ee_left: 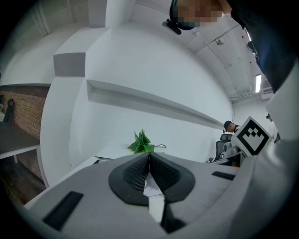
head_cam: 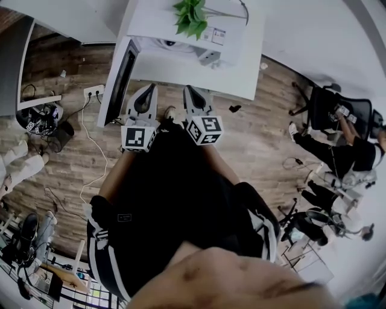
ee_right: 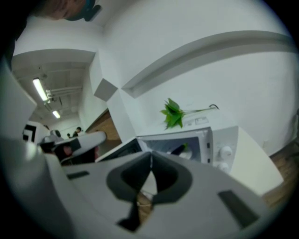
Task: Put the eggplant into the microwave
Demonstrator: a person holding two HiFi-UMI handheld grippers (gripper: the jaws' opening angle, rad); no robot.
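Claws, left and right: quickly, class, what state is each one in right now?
Left claw: closed, nothing between its jaws.
Right claw: closed, nothing between its jaws.

Open-plan office or lab workspace with a small kitchen corner
A white counter (head_cam: 241, 75) carries a microwave (ee_right: 223, 140) with a green plant (head_cam: 192, 17) on top; cables (head_cam: 90, 142) and a power strip (head_cam: 93, 92) lie on the wood-plank floor (head_cam: 259, 142), a person (head_cam: 341, 154) sits by a black office chair (head_cam: 330, 104), strip lights (ee_right: 39, 88) line the white ceiling, and a brick wall (ee_left: 21, 105) shows at one side
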